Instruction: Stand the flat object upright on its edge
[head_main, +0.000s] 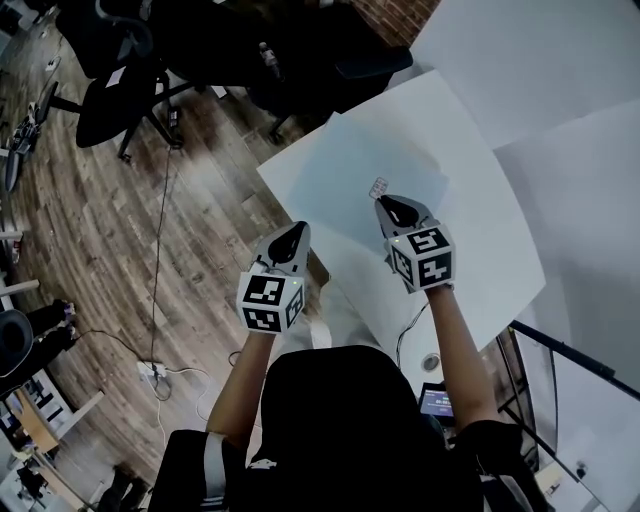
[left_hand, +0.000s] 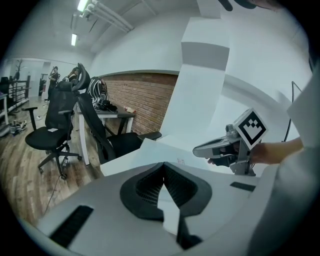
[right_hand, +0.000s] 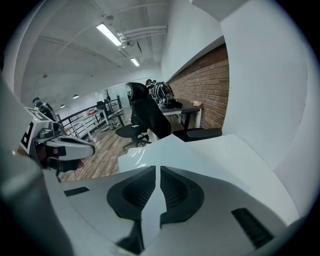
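A small flat card-like object (head_main: 378, 187) rests on the white table (head_main: 480, 210), just beyond the tip of my right gripper (head_main: 384, 203); whether they touch I cannot tell. In the left gripper view it shows as a tiny pale tag (left_hand: 181, 161) on the tabletop, slightly below and left of the right gripper's nose (left_hand: 196, 150). The right gripper (right_hand: 158, 169) is shut with nothing between its jaws, and the object is hidden in its own view. My left gripper (head_main: 297, 232) hovers over the table's near-left edge, also shut (left_hand: 163, 165) and empty.
A pale bluish sheet (head_main: 340, 165) covers the table's left part. Black office chairs (head_main: 110, 100) stand on the wood floor (head_main: 90, 230) to the left, and a cable (head_main: 160, 250) runs across it. More white tables (head_main: 600, 200) adjoin on the right.
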